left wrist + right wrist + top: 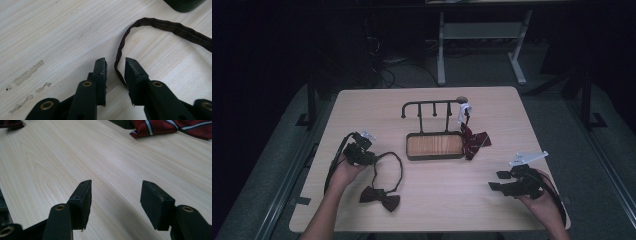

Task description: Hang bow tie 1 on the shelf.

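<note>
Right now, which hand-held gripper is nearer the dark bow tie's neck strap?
Left. The left hand-held gripper straddles the strap, pads not yet pressing it; the right hand-held gripper sits across the table, jaws open.

We are looking along the left gripper [115,65], whose two black jaws are standing a little apart over the pale wooden table [55,32]. A dark maroon strap [140,23] is lying between the jaws, with a gap showing at either pad, and curving away past them toward a dark tray corner [183,5].
</note>
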